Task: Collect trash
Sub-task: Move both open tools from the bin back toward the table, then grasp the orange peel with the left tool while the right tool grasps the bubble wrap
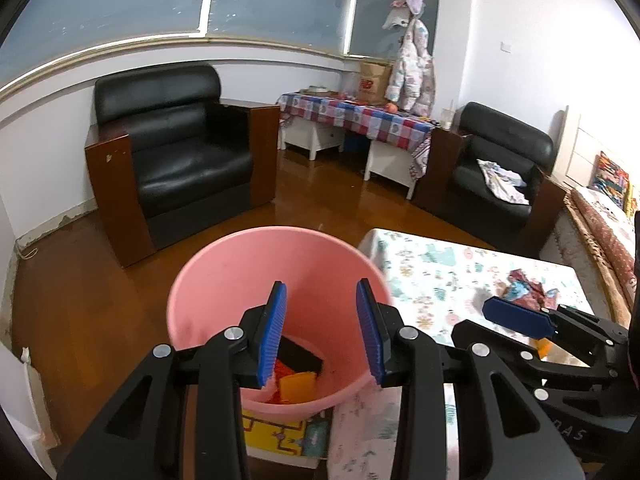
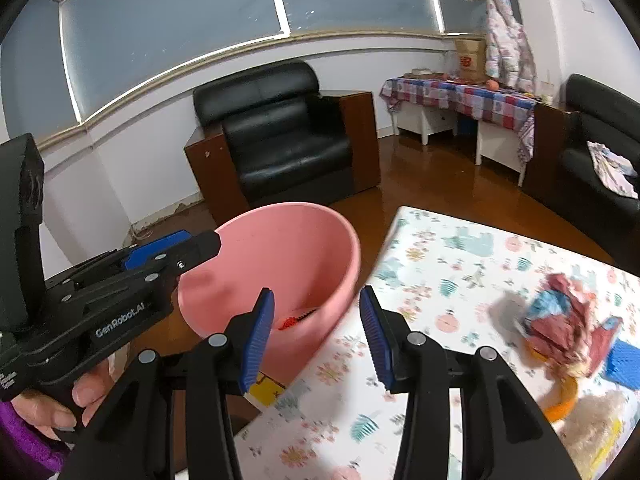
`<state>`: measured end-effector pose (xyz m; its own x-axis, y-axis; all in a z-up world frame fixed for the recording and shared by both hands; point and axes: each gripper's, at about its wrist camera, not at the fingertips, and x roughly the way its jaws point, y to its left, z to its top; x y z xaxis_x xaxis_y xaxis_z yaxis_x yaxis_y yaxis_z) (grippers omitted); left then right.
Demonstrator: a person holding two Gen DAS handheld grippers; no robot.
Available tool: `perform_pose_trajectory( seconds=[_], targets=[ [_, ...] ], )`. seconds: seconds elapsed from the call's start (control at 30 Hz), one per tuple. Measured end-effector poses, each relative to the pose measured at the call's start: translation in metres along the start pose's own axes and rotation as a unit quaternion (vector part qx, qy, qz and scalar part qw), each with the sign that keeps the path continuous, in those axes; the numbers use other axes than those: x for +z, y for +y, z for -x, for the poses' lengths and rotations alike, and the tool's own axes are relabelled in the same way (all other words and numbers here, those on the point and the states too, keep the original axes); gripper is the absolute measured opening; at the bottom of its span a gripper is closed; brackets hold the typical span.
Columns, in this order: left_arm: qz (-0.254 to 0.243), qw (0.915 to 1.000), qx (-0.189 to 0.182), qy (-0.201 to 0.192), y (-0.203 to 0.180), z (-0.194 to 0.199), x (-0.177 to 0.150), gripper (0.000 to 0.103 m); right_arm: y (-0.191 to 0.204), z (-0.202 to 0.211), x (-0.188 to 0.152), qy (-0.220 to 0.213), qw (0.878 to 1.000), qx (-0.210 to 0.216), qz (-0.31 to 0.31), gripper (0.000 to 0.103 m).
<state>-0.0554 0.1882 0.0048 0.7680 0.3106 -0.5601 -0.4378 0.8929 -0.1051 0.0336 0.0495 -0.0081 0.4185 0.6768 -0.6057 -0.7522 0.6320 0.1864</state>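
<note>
Right wrist view: we hold both hand-held grippers, left (image 1: 322,332) and right (image 2: 316,336), apart and empty beside the pink bin (image 2: 340,240); crumpled trash (image 2: 564,320) awaits on the counter (image 2: 460,264), best pinched mid-bulk.

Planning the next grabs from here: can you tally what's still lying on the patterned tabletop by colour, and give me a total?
Red and blue crumpled wrapper: 1
Blue flat piece: 1
Orange ring-shaped piece, partly under the wrapper: 1
Pale fuzzy clump, blurred at the table's near edge: 1
Total: 4

Pieces already in the pink bucket are not counted.
</note>
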Motion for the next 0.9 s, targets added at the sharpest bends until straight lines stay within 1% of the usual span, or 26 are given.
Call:
perform_pose_trajectory(
  seconds=[0.23,0.33,0.47,0.6,0.73,0.9],
  targets=[
    [-0.026,0.9990,-0.036,0.006,-0.035,-0.002,-0.004,0.036,-0.030,0.040,-0.018,-0.015,0.999,-0.031,-0.014,0.044],
    [-0.044,0.9975,-0.054,0.010,-0.056,-0.003,-0.007,0.036,-0.050,0.059,-0.030,-0.021,0.998,-0.049,-0.033,0.044],
    [-0.064,0.9949,-0.077,0.015,-0.082,-0.004,-0.012,0.036,-0.081,0.089,-0.050,-0.031,0.994,-0.084,-0.062,0.044],
    [-0.083,0.9913,-0.099,0.023,-0.103,-0.009,-0.017,0.036,-0.113,0.117,-0.070,-0.033,0.988,-0.118,-0.091,0.044],
    [-0.101,0.9869,-0.121,0.033,-0.124,-0.013,-0.023,0.036,-0.143,0.145,-0.095,-0.031,0.979,-0.162,-0.118,0.044],
    [-0.120,0.9809,-0.145,0.049,-0.146,-0.020,-0.030,0.036,-0.170,0.159,-0.120,-0.015,0.968,-0.191,-0.161,0.044]
  ],
)
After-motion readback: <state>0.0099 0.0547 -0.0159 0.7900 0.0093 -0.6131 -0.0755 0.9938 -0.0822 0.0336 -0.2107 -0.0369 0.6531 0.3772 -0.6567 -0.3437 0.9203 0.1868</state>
